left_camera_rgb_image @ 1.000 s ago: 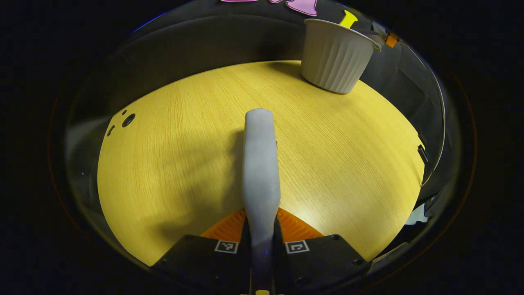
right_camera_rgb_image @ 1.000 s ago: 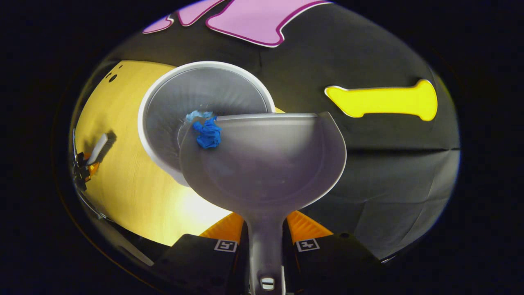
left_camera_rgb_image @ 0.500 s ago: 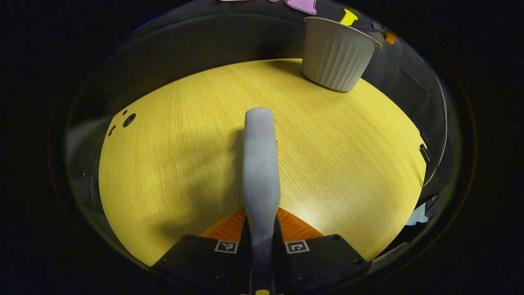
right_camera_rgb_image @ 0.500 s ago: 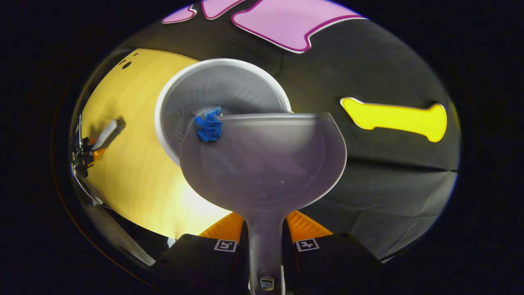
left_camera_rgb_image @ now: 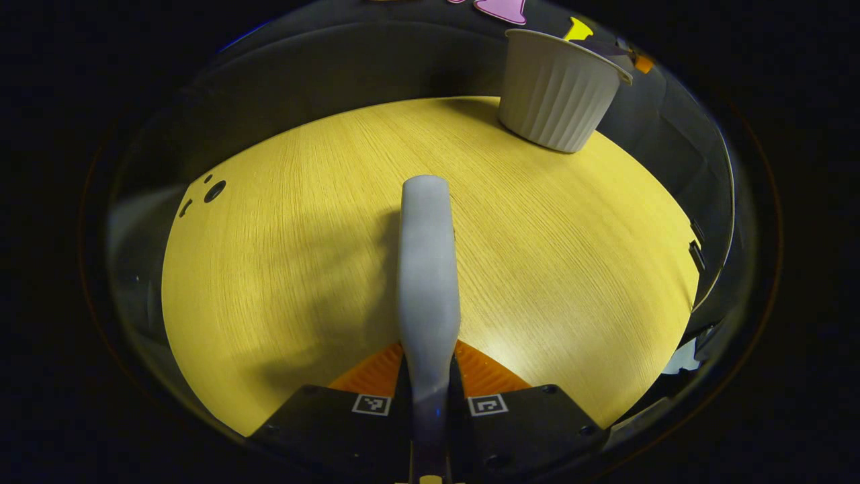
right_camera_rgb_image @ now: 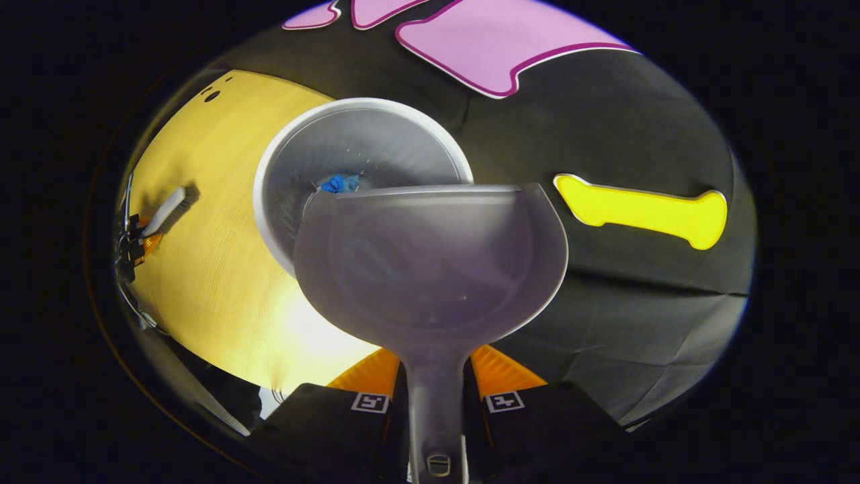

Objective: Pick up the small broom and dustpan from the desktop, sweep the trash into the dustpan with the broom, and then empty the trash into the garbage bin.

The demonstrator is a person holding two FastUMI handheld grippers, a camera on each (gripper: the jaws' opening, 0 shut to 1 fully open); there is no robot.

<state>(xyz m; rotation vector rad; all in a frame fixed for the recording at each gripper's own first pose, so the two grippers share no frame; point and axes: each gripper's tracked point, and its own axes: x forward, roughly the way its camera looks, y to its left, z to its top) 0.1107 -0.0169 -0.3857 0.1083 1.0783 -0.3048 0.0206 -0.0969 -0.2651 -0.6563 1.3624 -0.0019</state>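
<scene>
Fingers (right_camera_rgb_image: pixel 500 376) on the right gripper (right_camera_rgb_image: pixel 437 396) are clamped on the stem of the grey plastic dustpan (right_camera_rgb_image: pixel 430 259), one on each side of its handle, and the pan is tipped forward with its front lip out over the mouth of the white ribbed garbage bin (right_camera_rgb_image: pixel 363 144). This is the emptying step. A crumpled blue scrap of trash (right_camera_rgb_image: pixel 339 183) sits just past the lip, down inside the bin, and the pan's bowl looks bare, so I'd say the dump is about finished.

Over on the other side, the left gripper (left_camera_rgb_image: pixel 430 396) grips the pale grey handle of the small broom (left_camera_rgb_image: pixel 427 269), fingers (left_camera_rgb_image: pixel 376 373) closed on it from both sides, held low over the yellow wood-grain worktop (left_camera_rgb_image: pixel 269 269), well apart from the bin at the far edge. In the right gripper view you can spot that broom off to the left, bristles down near the wood.

Next, I reckon, a check that nothing clings to the pan, then levelling it and drawing it back without clipping the bin's rim.
</scene>
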